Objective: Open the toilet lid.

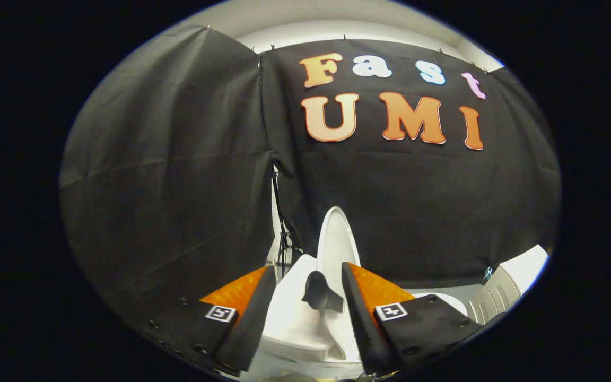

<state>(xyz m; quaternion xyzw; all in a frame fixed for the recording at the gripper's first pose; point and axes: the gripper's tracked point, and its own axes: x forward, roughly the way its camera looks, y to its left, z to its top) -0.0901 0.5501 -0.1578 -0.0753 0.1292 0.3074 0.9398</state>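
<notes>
A white toilet [297,323] sits just ahead of my gripper [308,269] and partly between its fingers. The white oval lid [335,239] stands raised, nearly upright, rising above the fingertips and leaning toward the black cloth wall behind. A dark grey curved shape [320,293] shows at the lid's base; I cannot tell what it is. The two fingers are spread wide apart, one on each side of the toilet's top, and neither presses on anything. The gripper is open.
Black cloth [178,175] walls the booth behind and to the left. A thin black stand [282,233] shows in the gap between two cloth panels. A white ribbed object [502,292] stands beyond the right finger.
</notes>
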